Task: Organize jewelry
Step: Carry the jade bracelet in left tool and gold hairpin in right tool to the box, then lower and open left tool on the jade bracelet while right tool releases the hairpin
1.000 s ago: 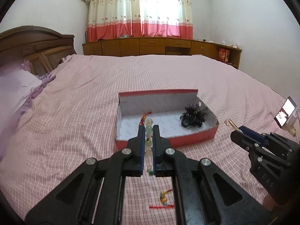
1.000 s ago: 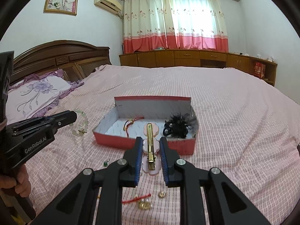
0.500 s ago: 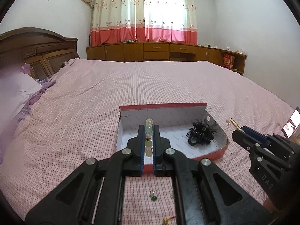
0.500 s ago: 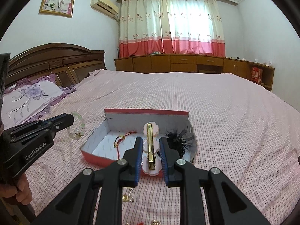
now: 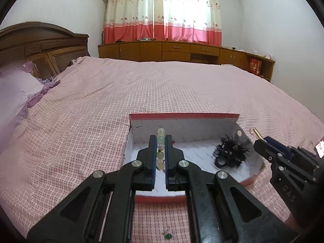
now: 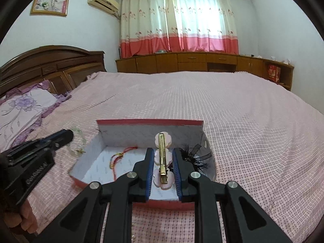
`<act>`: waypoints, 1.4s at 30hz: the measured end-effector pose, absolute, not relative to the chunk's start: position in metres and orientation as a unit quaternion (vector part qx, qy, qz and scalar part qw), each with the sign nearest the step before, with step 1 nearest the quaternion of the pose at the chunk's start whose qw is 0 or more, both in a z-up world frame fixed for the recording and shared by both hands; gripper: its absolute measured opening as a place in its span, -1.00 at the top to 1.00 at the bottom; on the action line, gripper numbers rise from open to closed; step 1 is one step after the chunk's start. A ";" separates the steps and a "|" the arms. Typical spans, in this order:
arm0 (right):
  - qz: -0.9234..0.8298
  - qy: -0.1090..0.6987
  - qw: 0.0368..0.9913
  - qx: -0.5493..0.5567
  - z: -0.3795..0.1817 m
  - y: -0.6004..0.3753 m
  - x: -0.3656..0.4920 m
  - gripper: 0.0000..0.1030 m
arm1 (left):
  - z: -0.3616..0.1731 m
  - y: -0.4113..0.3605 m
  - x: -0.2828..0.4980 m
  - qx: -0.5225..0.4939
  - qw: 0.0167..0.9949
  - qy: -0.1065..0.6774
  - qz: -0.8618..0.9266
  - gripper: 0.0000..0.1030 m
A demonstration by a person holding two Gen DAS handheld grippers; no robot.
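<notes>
A red box with a white inside (image 5: 182, 118) (image 6: 149, 122) lies open on the pink bed. My left gripper (image 5: 161, 141) is shut on a pale green bead bracelet (image 5: 161, 133) and holds it over the box's left part. My right gripper (image 6: 162, 151) is shut on a pink flower hair clip with a gold clasp (image 6: 163, 158), over the box's right part. A black feather hair piece (image 5: 231, 154) (image 6: 192, 158) lies at the box's right end. A red and gold cord (image 6: 117, 158) lies on the box floor.
A small green bead piece (image 5: 167, 236) lies on the bedspread before the box. A pillow (image 6: 22, 109) and wooden headboard (image 6: 50, 64) are at the left. Wooden cabinets (image 5: 182, 50) line the far wall. A phone (image 5: 319, 147) lies at the right.
Both grippers have moved forward with their pieces, from in front of the box to over its inside. The loose items on the bedspread have slid back below the views.
</notes>
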State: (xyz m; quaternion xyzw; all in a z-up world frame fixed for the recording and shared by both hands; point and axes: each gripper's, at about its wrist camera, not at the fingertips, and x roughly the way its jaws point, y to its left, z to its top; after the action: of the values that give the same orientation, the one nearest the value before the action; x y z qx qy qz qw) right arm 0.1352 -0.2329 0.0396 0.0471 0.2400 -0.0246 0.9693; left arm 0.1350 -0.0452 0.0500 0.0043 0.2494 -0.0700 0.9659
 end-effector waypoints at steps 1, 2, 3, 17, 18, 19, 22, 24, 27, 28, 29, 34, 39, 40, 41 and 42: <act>-0.029 0.246 0.968 0.048 0.036 -0.235 0.141 0.61 | 0.047 -0.045 0.139 0.004 0.965 0.252 -0.066 1.00; -0.032 0.251 0.966 0.048 0.033 -0.237 0.145 0.61 | 0.045 -0.045 0.142 0.004 0.965 0.255 -0.064 1.00; -0.035 0.257 0.965 0.048 0.029 -0.239 0.149 0.61 | 0.042 -0.045 0.145 0.001 0.964 0.259 -0.062 1.00; -0.051 0.307 0.949 0.044 0.002 -0.248 0.184 0.61 | 0.002 -0.053 0.179 0.010 0.952 0.302 -0.042 1.00; -0.051 0.311 0.948 0.044 0.000 -0.248 0.186 0.61 | -0.002 -0.054 0.181 0.011 0.951 0.306 -0.040 1.00; -0.052 0.313 0.947 0.044 -0.001 -0.247 0.188 0.61 | -0.004 -0.054 0.182 0.013 0.950 0.308 -0.038 1.00; -0.053 0.323 0.944 0.039 -0.007 -0.247 0.193 0.61 | -0.011 -0.054 0.186 0.014 0.948 0.317 -0.034 1.00; -0.054 0.330 0.942 0.039 -0.011 -0.247 0.196 0.61 | -0.014 -0.055 0.188 0.015 0.947 0.320 -0.031 1.00; -0.057 0.339 0.938 0.044 -0.018 -0.250 0.201 0.61 | -0.015 -0.056 0.191 0.016 0.945 0.327 -0.029 1.00; -0.058 0.342 0.937 0.043 -0.019 -0.251 0.202 0.61 | -0.016 -0.056 0.192 0.016 0.944 0.329 -0.030 1.00; -0.059 0.345 0.936 0.044 -0.020 -0.251 0.203 0.61 | -0.017 -0.056 0.193 0.015 0.942 0.332 -0.031 1.00; -0.056 0.347 0.935 0.044 -0.020 -0.253 0.205 0.60 | -0.017 -0.058 0.195 0.018 0.939 0.340 -0.039 1.00; -0.057 0.345 0.935 0.053 -0.019 -0.255 0.206 0.30 | -0.014 -0.060 0.199 0.025 0.938 0.344 -0.046 0.63; -0.054 0.343 0.936 0.055 -0.018 -0.256 0.205 0.26 | -0.012 -0.060 0.198 0.023 0.938 0.343 -0.047 0.57; -0.052 0.342 0.937 0.057 -0.017 -0.255 0.204 0.25 | -0.011 -0.060 0.197 0.022 0.938 0.342 -0.049 0.55; -0.051 0.341 0.937 0.057 -0.015 -0.255 0.203 0.24 | -0.010 -0.060 0.196 0.021 0.939 0.341 -0.050 0.54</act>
State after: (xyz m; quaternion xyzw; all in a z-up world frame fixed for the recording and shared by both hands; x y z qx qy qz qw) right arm 0.2035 -0.2555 -0.0155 0.0569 0.3407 -0.0506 0.9371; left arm 0.1964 -0.0600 -0.0096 0.0209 0.3409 -0.0503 0.9385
